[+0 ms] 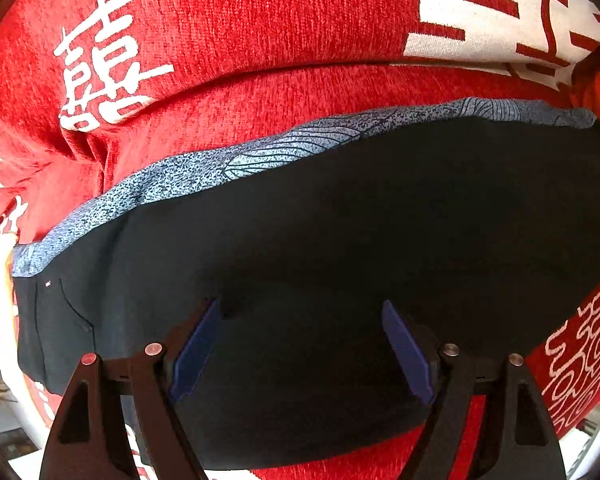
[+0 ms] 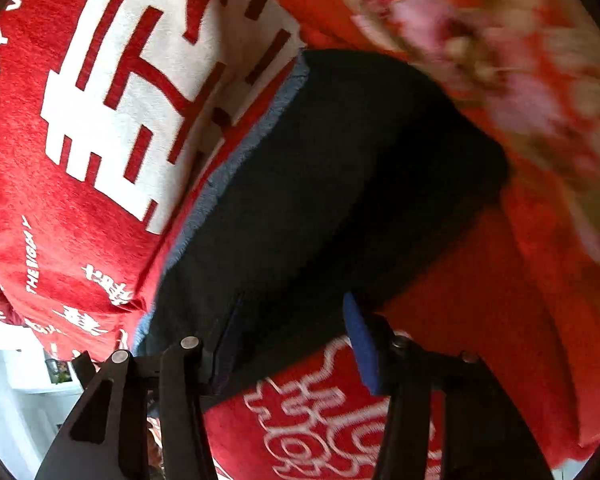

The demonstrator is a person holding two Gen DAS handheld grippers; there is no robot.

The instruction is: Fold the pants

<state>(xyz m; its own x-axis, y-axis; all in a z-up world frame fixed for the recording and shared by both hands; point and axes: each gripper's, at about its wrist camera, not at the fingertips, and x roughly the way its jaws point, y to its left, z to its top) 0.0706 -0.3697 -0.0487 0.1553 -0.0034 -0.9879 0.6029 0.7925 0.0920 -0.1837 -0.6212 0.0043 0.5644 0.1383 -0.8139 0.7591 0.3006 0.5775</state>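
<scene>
Now your dark navy pants, folded with a speckled blue patterned band along the far edge, lie lengthwise left to right on the red blanket with white characters. Your left gripper and right gripper both gape wide above them.

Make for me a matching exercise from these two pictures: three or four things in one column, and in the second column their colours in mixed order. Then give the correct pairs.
Things:
1. pants
2. patterned band along the far edge of the pants
3. blanket under the pants
4. pads of the left gripper

Colours:
A. red with white characters
B. solid dark blue
C. black
D. speckled grey-blue

Pairs: 1-C, 2-D, 3-A, 4-B
</scene>
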